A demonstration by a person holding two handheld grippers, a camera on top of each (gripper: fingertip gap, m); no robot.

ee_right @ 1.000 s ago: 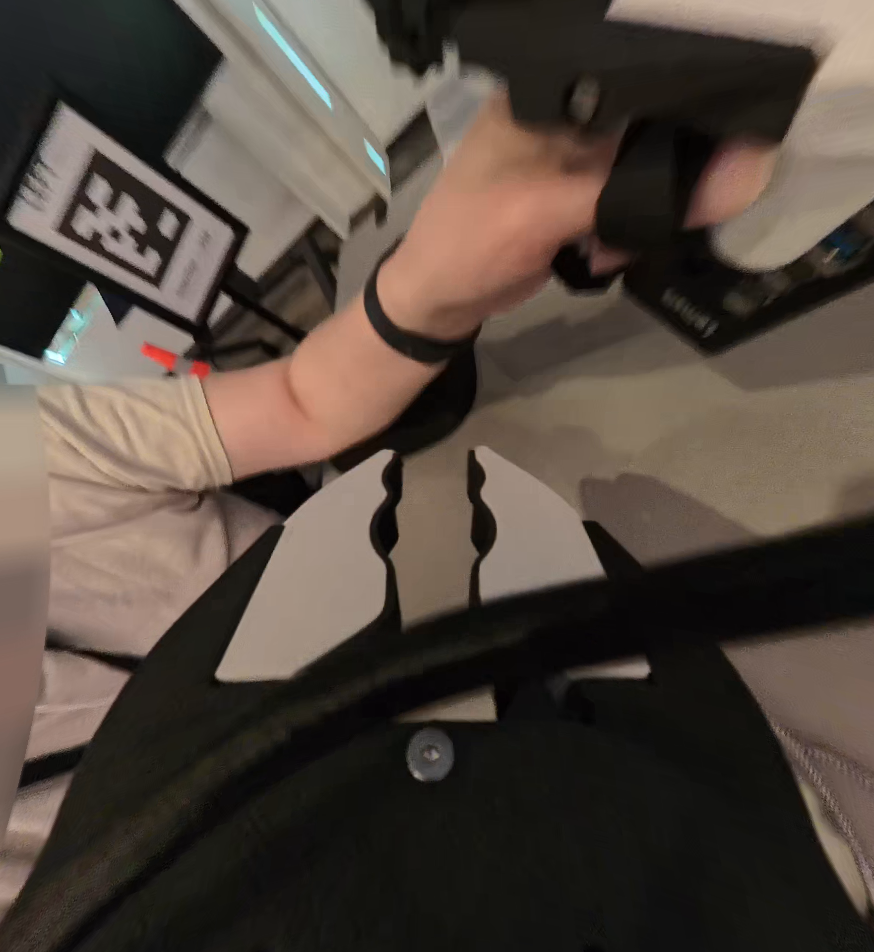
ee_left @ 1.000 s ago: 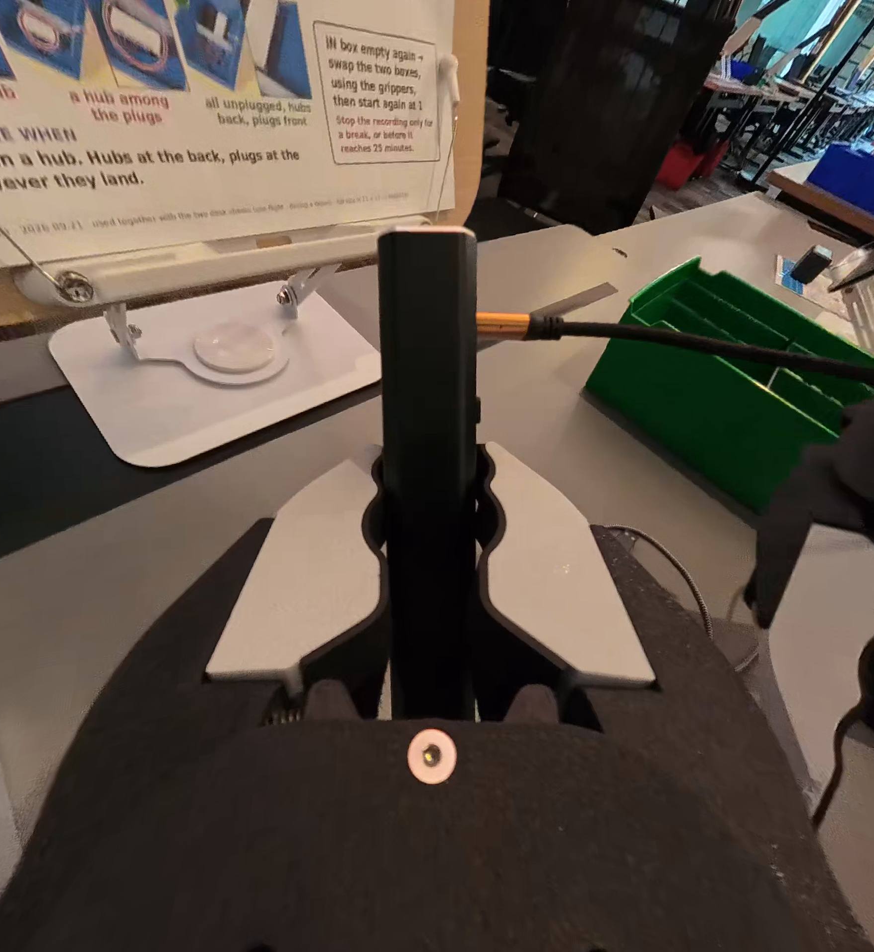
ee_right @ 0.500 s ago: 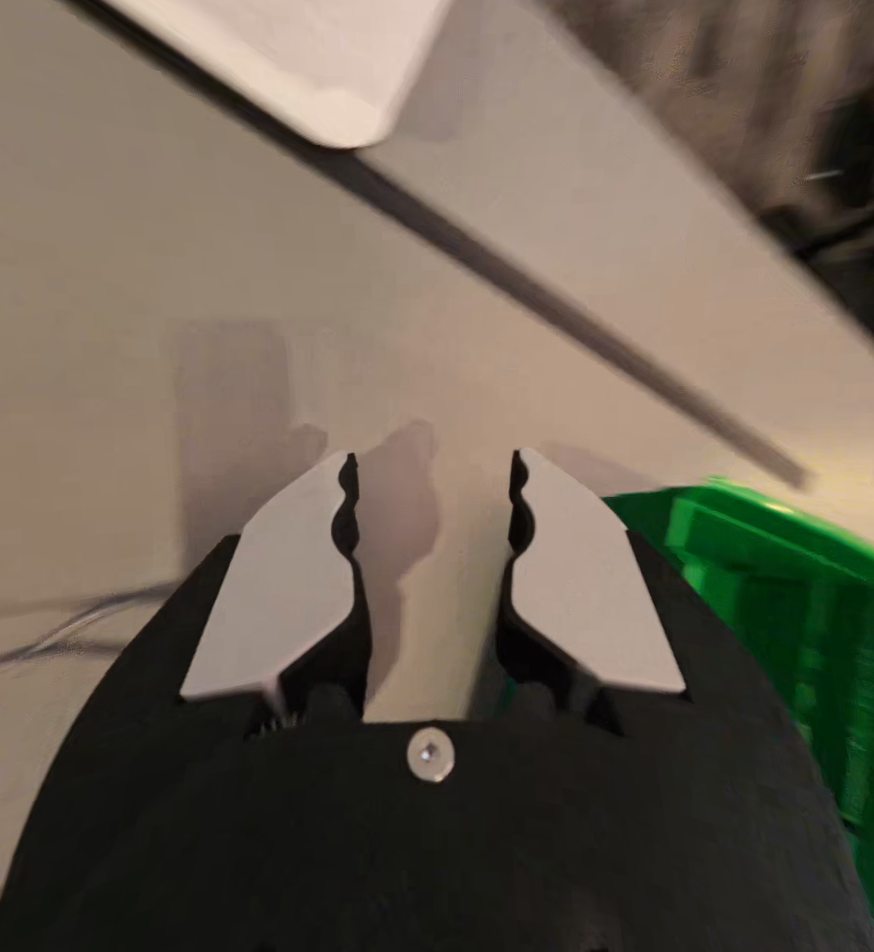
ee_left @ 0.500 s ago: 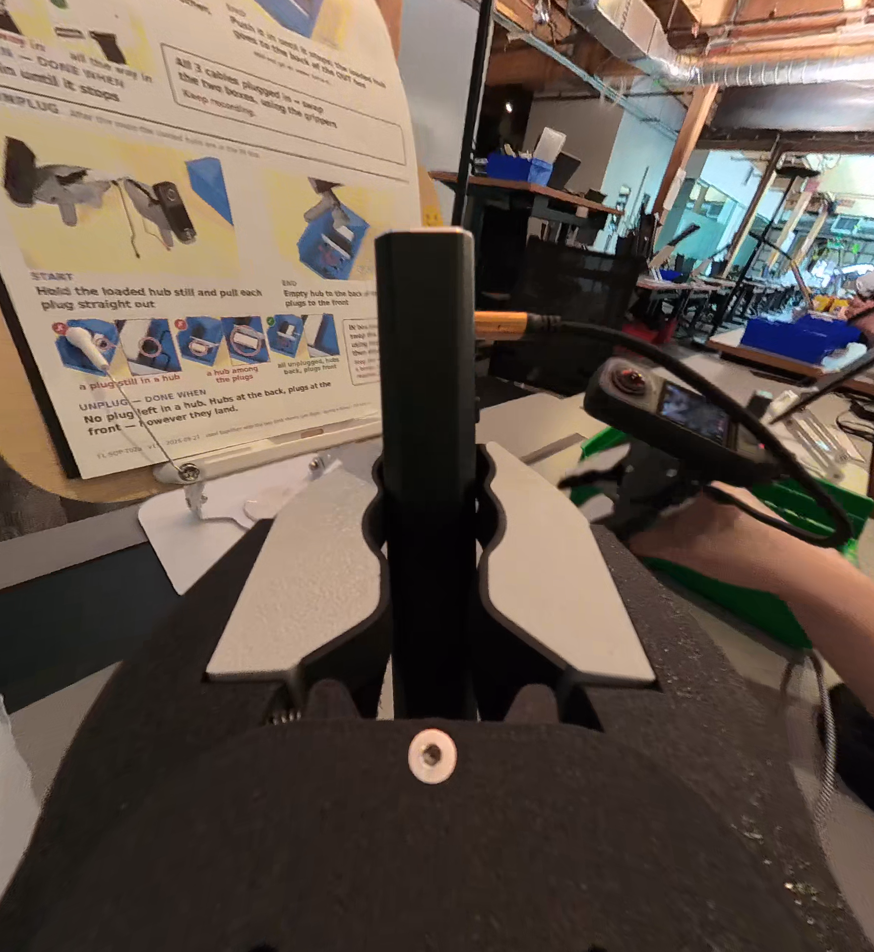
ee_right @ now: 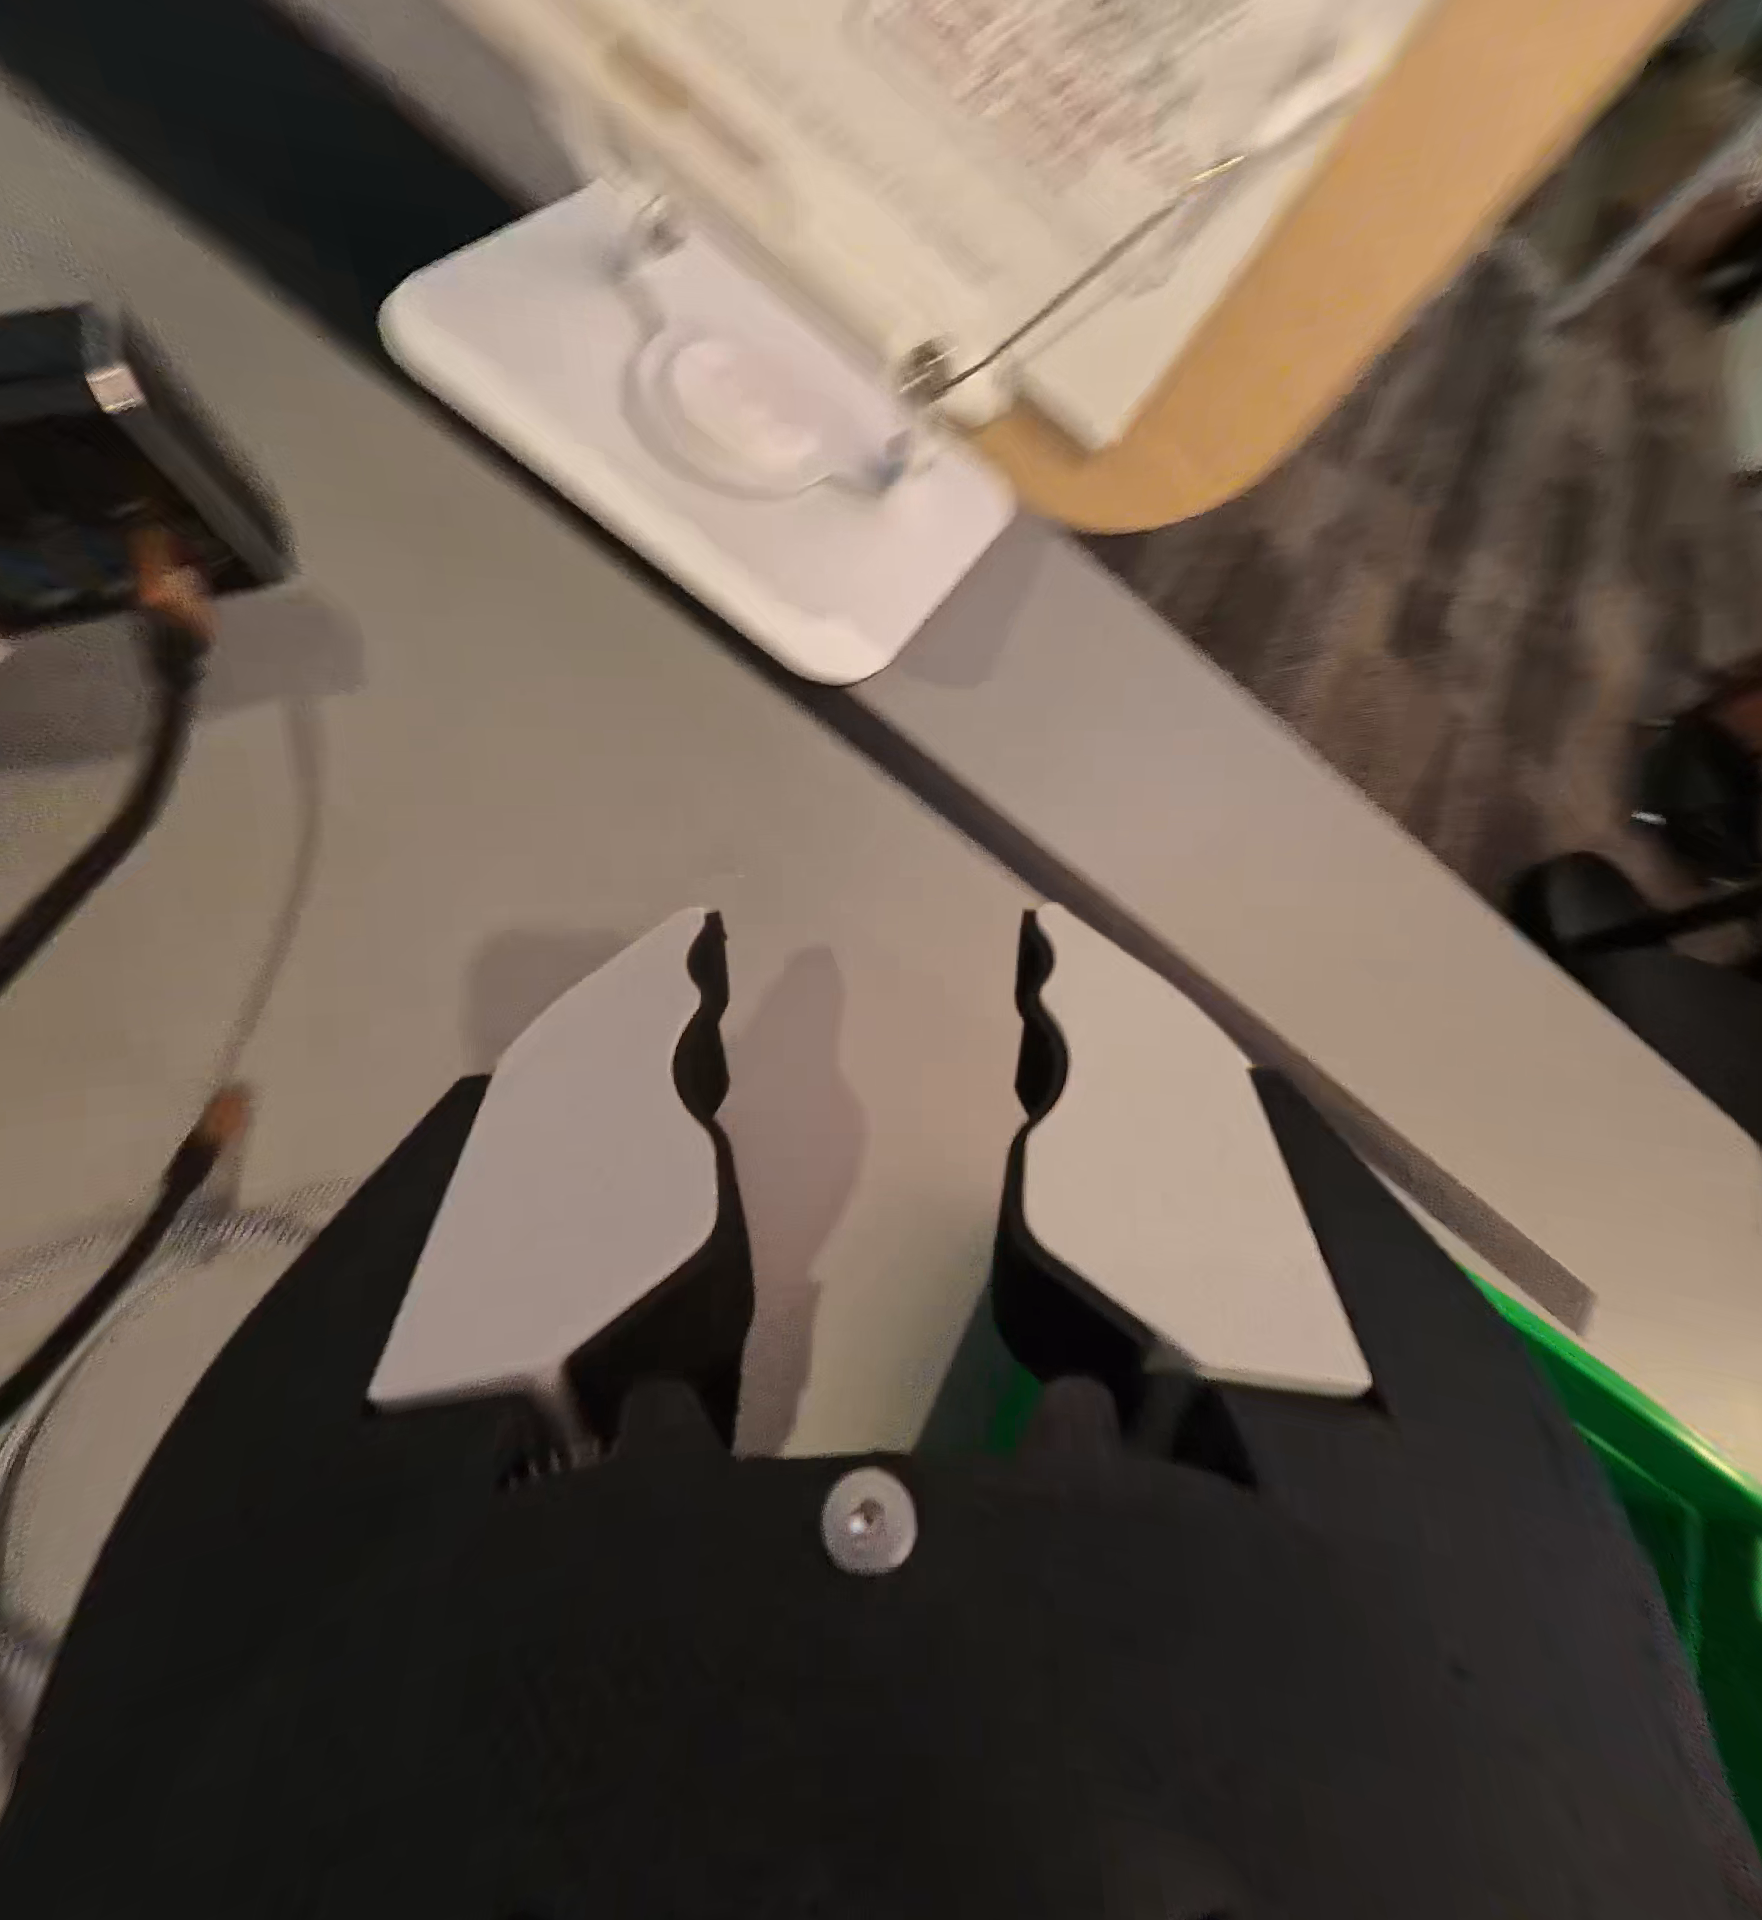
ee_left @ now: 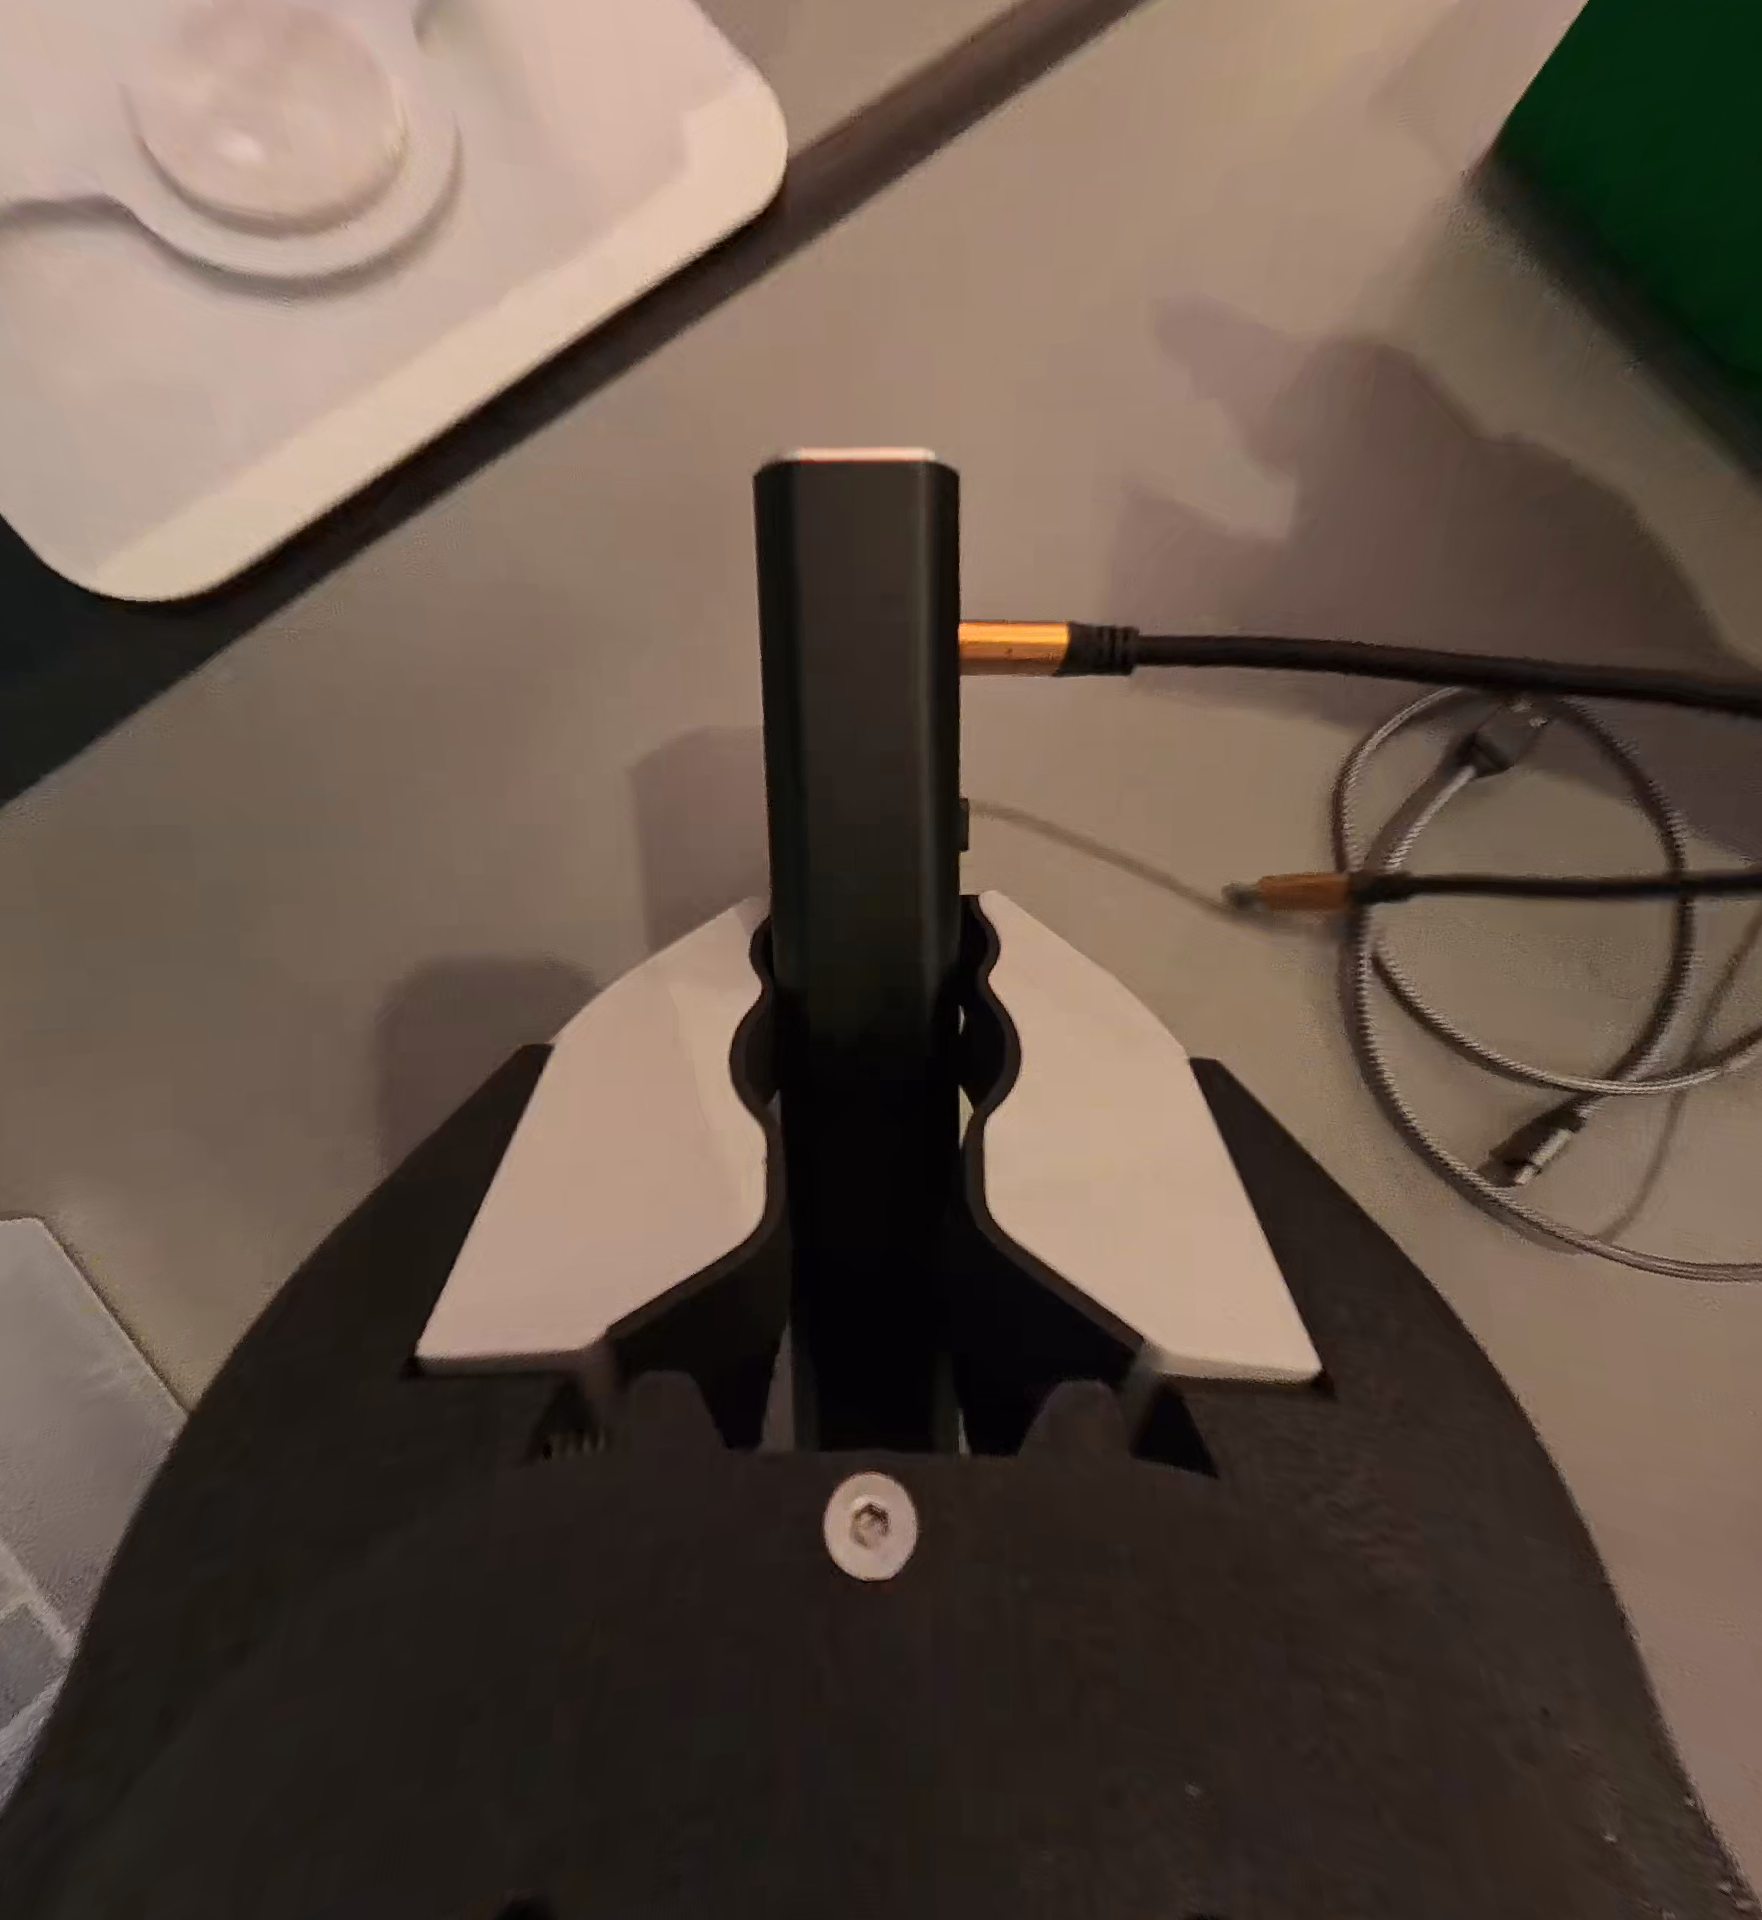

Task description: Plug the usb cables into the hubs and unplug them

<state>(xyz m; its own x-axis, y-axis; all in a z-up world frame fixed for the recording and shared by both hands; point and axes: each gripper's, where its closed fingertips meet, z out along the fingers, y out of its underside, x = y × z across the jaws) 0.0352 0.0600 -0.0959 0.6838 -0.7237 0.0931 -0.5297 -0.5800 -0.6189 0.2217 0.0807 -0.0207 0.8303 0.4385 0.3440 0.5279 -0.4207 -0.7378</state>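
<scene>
Hub (ee_left: 856, 727) in hand, the left gripper (ee_left: 866, 935) now tilts down toward the grey table (ee_left: 441, 831), where half a second ago it faced the instruction sheet and the room beyond. Its fingers stay clamped on the black hub, which stands straight out toward 12 o'clock, with one gold-tipped black cable (ee_left: 1376, 665) plugged into its side at 3 o'clock. A second gold plug (ee_left: 1292, 891) lies loose on the table at 3 o'clock, beside a coil of grey braided cable (ee_left: 1428, 1039). The right gripper (ee_right: 872, 935) hangs empty, jaws apart, and has swung round from the green bin (ee_right: 1687, 1507) at 4 o'clock toward the cables. Likely next: picking up the loose plug.
</scene>
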